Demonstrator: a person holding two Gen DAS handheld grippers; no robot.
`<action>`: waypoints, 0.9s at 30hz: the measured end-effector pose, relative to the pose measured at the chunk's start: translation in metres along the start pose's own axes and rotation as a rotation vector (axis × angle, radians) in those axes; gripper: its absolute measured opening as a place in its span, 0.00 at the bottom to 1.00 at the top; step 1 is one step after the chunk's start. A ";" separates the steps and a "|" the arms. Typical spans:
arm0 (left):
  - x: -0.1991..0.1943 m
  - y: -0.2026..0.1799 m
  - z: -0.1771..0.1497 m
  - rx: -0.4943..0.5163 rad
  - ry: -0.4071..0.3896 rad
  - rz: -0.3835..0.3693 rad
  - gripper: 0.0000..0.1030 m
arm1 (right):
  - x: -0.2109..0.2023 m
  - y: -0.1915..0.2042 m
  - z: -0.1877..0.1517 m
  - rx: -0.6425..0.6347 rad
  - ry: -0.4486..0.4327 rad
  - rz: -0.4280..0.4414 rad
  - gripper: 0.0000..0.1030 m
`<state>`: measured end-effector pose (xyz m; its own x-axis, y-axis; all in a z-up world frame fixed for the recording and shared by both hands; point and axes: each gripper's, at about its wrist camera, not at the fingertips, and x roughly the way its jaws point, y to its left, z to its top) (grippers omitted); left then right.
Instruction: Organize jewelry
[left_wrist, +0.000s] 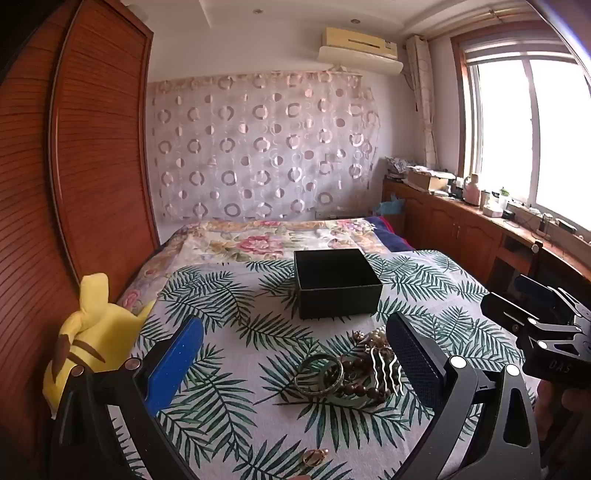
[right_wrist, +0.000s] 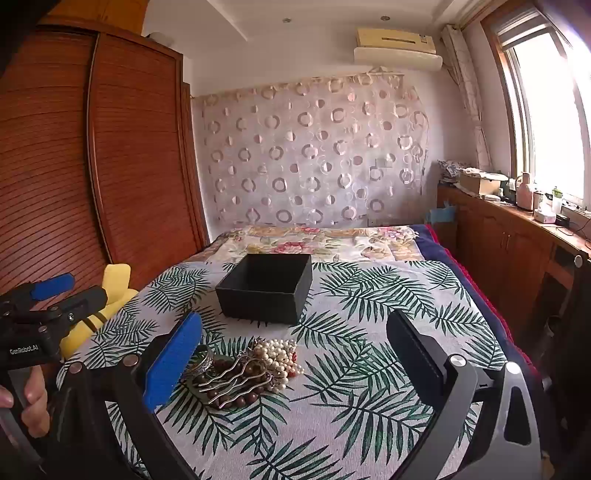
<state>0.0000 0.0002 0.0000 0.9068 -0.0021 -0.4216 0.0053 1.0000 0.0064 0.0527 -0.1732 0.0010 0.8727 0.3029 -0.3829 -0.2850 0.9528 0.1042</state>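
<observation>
- I see a bed (left_wrist: 229, 417) under a white cover printed with green palm leaves; a floral blanket (left_wrist: 258, 240) lies at its far end.
- A yellow plush toy (left_wrist: 88, 339) sits at the bed's left edge, beside a tall wooden wardrobe (left_wrist: 96, 147) with slatted doors.
- A sheer curtain (left_wrist: 258, 147) patterned with circles hangs across the far wall, below an air conditioner (left_wrist: 360, 48).
- On the right I see a bright window (left_wrist: 532, 129) above a low wooden cabinet (left_wrist: 454, 225) cluttered with small items.
</observation>
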 end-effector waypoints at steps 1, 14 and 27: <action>0.000 0.000 0.000 0.002 -0.002 0.001 0.93 | 0.000 0.000 0.000 -0.002 -0.002 -0.002 0.98; 0.000 0.000 0.000 0.000 -0.001 0.000 0.93 | -0.001 0.000 0.000 -0.004 -0.004 -0.002 0.98; 0.000 0.000 0.000 -0.002 0.000 0.001 0.93 | -0.001 0.001 0.000 -0.006 -0.003 -0.001 0.98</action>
<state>0.0000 0.0004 0.0001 0.9068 -0.0008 -0.4215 0.0031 1.0000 0.0049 0.0514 -0.1726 0.0020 0.8743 0.3022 -0.3798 -0.2867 0.9530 0.0983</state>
